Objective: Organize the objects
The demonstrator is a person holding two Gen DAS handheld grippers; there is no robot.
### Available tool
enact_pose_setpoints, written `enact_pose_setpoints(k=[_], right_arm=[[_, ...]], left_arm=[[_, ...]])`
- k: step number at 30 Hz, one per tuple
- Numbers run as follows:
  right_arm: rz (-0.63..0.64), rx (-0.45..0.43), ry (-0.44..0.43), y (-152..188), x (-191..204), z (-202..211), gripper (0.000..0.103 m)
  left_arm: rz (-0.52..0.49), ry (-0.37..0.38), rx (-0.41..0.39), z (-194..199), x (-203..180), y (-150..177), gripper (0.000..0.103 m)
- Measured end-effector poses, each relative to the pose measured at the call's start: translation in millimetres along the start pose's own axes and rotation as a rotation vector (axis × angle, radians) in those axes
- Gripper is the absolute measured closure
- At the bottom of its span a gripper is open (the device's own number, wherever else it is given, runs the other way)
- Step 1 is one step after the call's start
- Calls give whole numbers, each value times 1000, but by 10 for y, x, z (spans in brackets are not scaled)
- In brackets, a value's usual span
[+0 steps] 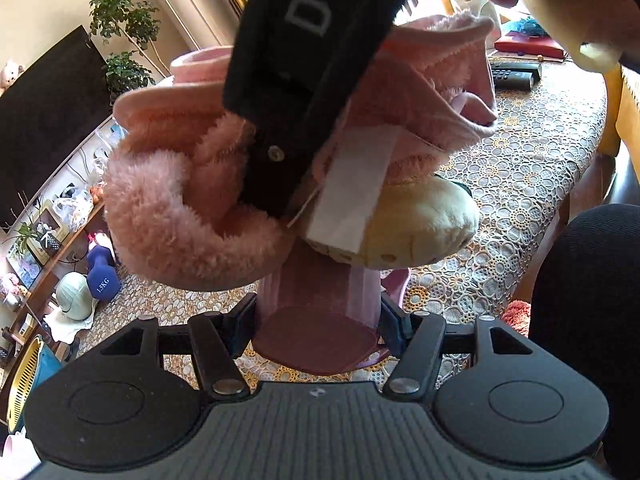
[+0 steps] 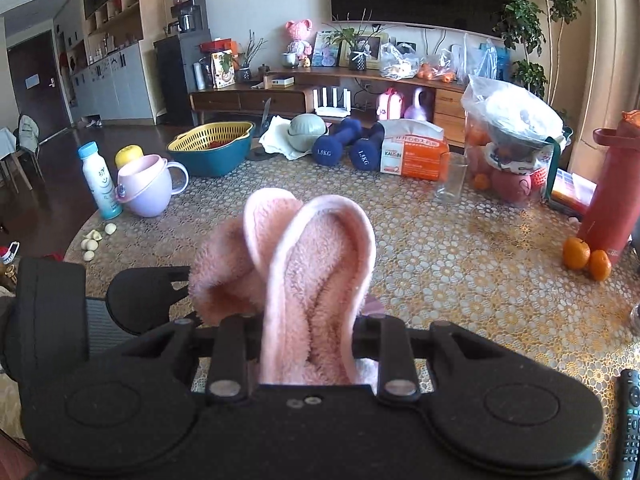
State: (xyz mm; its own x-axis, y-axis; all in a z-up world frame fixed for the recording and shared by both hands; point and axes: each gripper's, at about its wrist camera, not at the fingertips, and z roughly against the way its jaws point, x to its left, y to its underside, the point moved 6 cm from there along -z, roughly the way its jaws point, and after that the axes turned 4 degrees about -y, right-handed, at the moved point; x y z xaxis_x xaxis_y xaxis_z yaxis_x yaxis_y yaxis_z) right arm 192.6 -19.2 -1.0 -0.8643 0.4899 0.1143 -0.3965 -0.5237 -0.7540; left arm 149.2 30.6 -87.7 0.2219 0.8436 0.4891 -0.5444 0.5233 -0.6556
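Note:
A pink plush toy [image 1: 176, 216] with long ears and a cream foot [image 1: 424, 224] sits on top of a pink ribbed cup [image 1: 320, 312]. My left gripper [image 1: 318, 320] is shut on the cup just above the table. My right gripper [image 2: 308, 356] is shut on the toy's pink ears [image 2: 316, 280]; its black body also shows in the left wrist view [image 1: 304, 80], coming down from above onto the toy. A white label [image 1: 352, 196] hangs from the toy.
The table has a lace-pattern cloth [image 2: 440, 260]. On it are a lilac mug [image 2: 148, 188], a white bottle [image 2: 98, 180], a yellow-and-teal basket [image 2: 212, 148], blue dumbbells [image 2: 348, 144], a glass [image 2: 452, 178], two oranges [image 2: 586, 260], a red flask [image 2: 612, 200] and a remote [image 2: 628, 428].

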Motion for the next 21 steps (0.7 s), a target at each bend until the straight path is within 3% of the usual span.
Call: enact_pose_setpoints(k=[5,21], right_arm=[[-32,21,15,46,-105,-95,75],[-110,31,195,107,-714,-197,75]], left_arm=[[-15,-5,-3,6,-15,-8,41],[-74,-26,-18,37,-62,-26,41]])
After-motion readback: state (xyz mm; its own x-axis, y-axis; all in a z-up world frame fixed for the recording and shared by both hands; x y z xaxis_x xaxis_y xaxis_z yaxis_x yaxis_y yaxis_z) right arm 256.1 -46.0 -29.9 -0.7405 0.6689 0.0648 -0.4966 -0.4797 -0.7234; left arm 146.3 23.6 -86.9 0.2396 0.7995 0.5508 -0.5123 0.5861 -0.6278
